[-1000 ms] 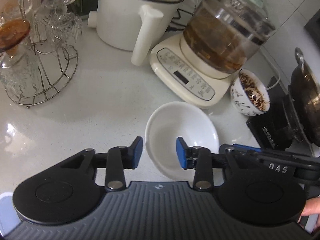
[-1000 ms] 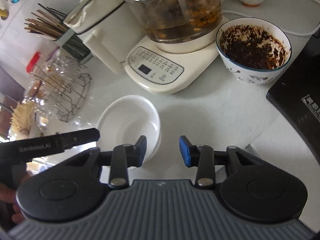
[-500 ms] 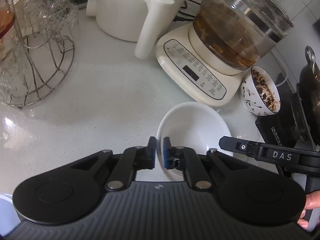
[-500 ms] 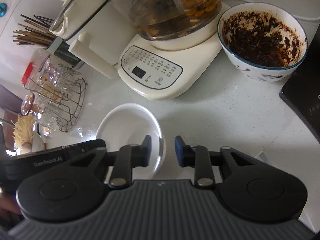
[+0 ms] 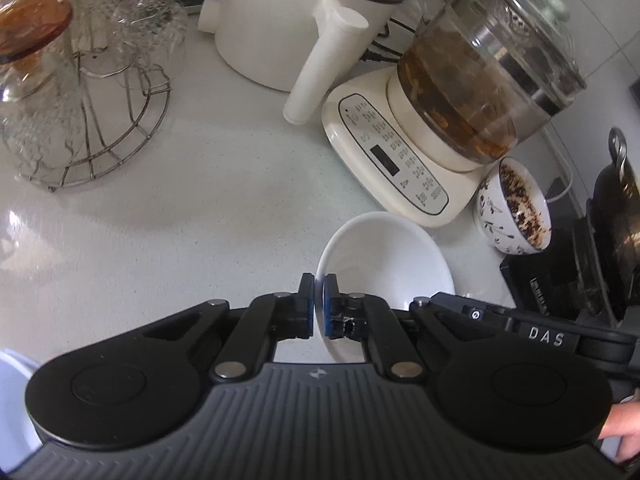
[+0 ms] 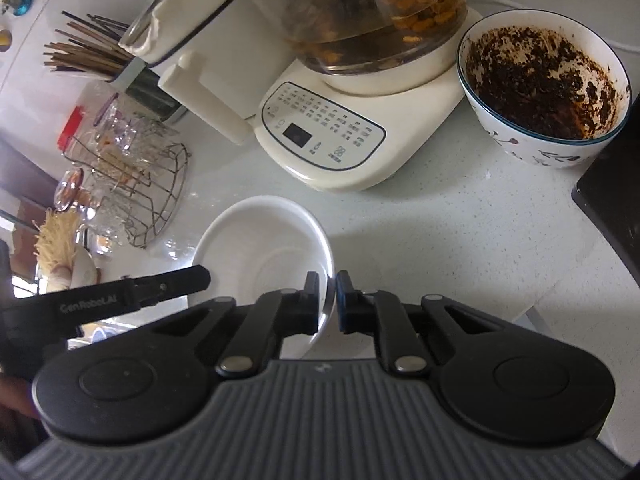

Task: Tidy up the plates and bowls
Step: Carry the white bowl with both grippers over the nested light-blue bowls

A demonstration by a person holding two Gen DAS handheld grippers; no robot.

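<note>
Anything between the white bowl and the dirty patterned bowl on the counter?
In the right wrist view, only bare counter separates the white bowl from the dirty patterned bowl; the kettle base sits behind that stretch, not in it.

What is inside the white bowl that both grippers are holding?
The white bowl shows only bare white glaze. The left gripper and right gripper each pinch its rim, and their bodies hide its near edge.
</note>
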